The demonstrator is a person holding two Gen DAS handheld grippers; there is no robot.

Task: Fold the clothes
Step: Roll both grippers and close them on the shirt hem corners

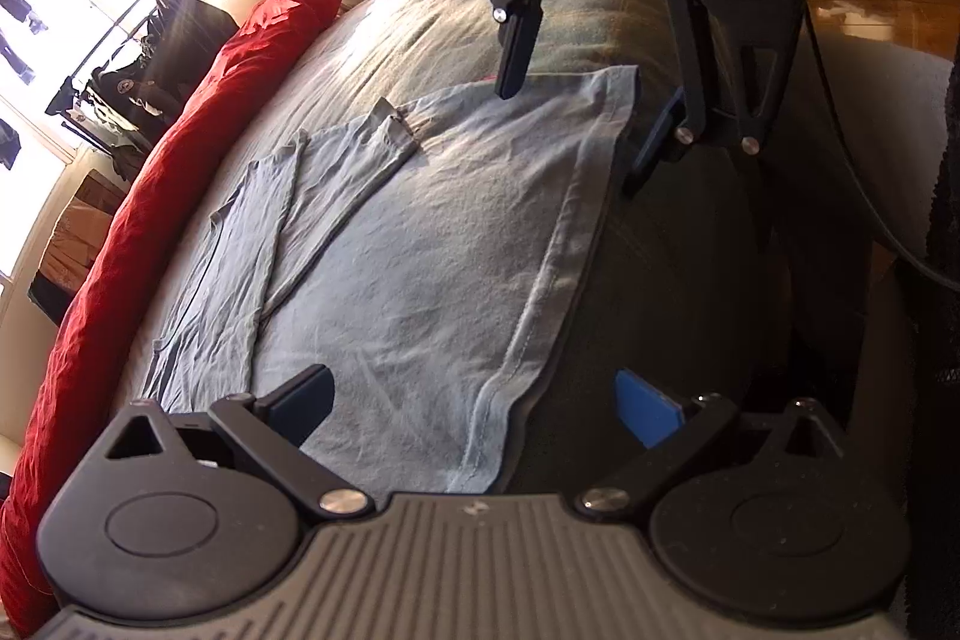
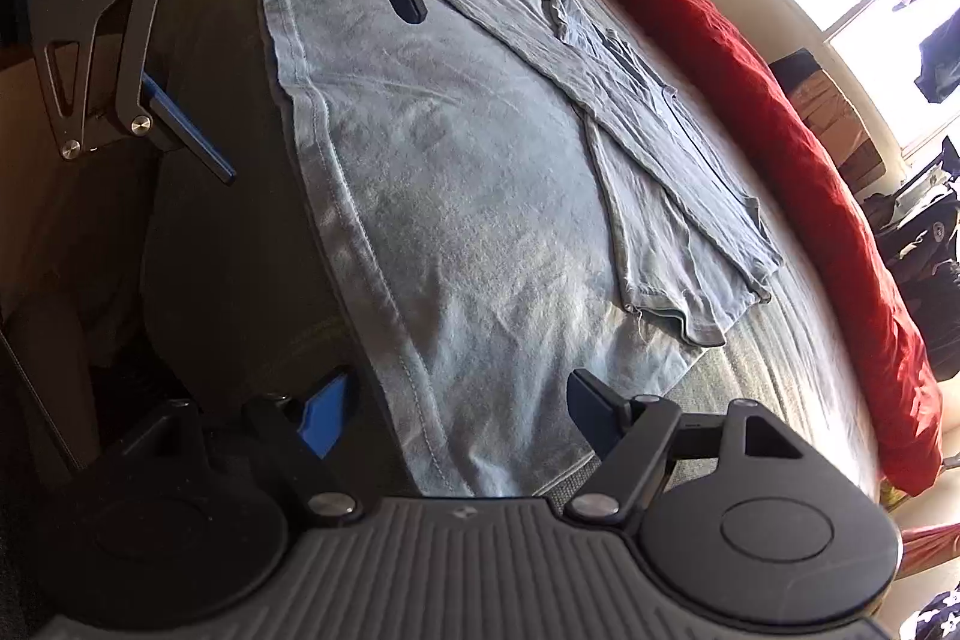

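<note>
The blue shirt lies flat on the bed, its sleeves folded in, its hem along the near edge. The left gripper and the right gripper are wide open and hold nothing, one at each hem corner. To fold well, pinch both corners together and lift evenly.

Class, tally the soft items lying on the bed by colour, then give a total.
Light blue cotton T-shirt, spread flat with sleeves folded in: 1
Long red fabric bolster along the bed's far edge: 1
Total: 2
</note>
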